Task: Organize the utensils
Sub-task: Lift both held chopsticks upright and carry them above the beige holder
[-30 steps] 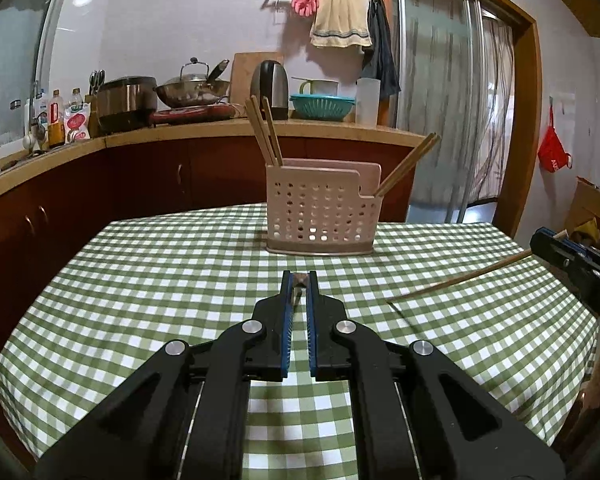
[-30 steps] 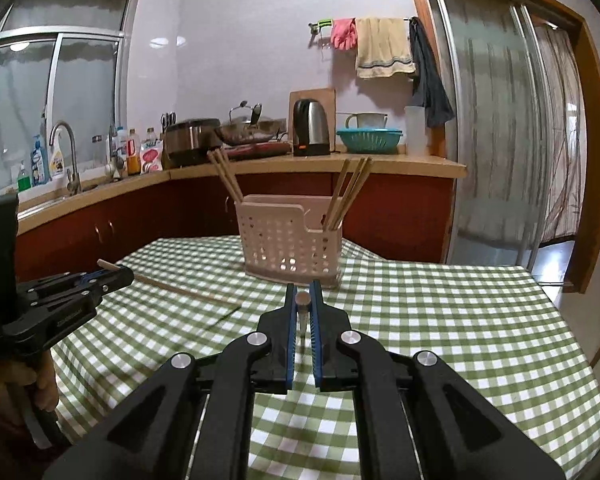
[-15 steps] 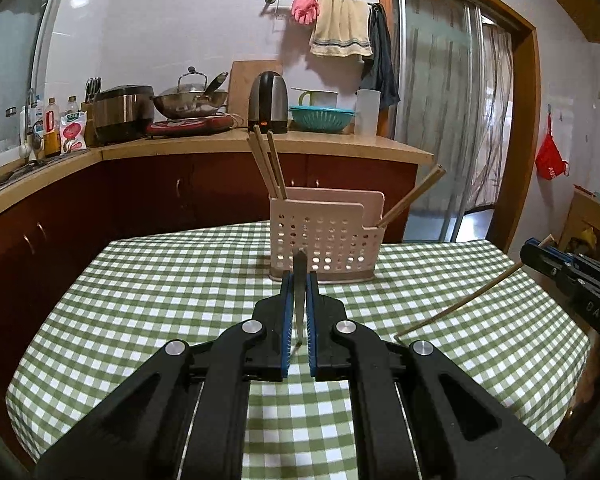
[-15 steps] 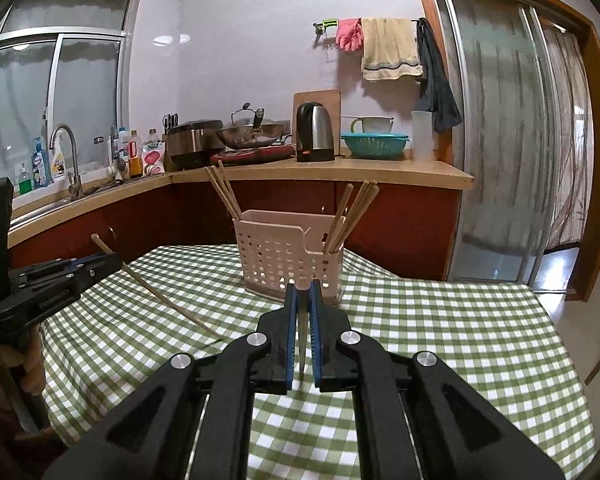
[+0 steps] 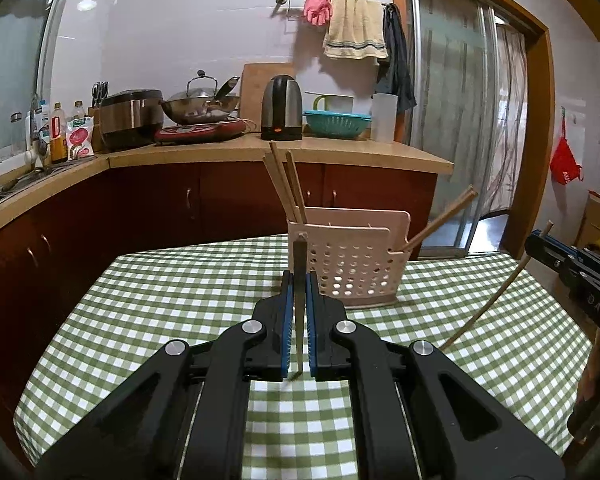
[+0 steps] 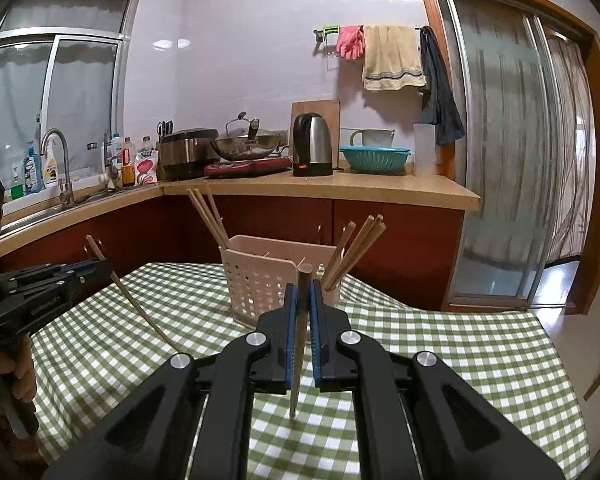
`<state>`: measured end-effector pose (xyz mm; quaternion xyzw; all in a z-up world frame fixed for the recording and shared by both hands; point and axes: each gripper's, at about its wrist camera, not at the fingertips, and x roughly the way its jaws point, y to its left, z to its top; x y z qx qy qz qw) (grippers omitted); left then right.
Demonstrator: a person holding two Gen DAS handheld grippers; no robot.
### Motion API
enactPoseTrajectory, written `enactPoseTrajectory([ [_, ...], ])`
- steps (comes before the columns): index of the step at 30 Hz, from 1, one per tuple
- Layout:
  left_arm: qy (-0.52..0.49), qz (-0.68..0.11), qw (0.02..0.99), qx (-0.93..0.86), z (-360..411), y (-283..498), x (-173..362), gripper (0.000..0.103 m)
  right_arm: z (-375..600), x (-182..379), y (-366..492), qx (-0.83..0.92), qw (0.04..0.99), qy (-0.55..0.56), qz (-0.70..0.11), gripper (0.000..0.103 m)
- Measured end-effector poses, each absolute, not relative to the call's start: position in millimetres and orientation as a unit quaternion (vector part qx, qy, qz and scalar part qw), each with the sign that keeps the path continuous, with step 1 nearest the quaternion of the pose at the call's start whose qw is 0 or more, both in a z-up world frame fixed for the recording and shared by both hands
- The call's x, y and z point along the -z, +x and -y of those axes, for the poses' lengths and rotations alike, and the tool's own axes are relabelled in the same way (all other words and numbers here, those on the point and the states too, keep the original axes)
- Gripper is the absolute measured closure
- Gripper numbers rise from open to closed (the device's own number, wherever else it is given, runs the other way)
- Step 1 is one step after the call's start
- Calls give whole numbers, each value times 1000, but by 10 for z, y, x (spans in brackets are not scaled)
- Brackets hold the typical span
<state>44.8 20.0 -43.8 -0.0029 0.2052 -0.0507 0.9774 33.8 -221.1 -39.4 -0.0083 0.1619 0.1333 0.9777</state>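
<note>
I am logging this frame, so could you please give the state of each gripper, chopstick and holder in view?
Left gripper: shut on a chopstick.
Left chopstick: clamped, near upright, lifted.
Right gripper: shut on a chopstick.
Right chopstick: clamped, near upright, tip above the checked tablecloth.
Utensil basket: upright on the table, leaning chopsticks at its left end and right end.
Electric kettle: lid closed.

The tabletop [image 5: 172, 304] in front of me wore a green-and-white checked cloth [image 6: 440, 344]. Standing directly on it, toward the far edge, was a pale perforated utensil basket [image 5: 352, 268], upright, with chopsticks [image 6: 352, 252] leaning out of its compartments.
</note>
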Motion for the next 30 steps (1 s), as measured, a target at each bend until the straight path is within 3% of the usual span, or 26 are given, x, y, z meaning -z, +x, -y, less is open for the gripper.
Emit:
enactPoseTrajectory([
  [30, -2, -191, 980, 52, -219, 823, 328, 96, 2148, 294, 631, -148, 976, 9, -157, 96],
])
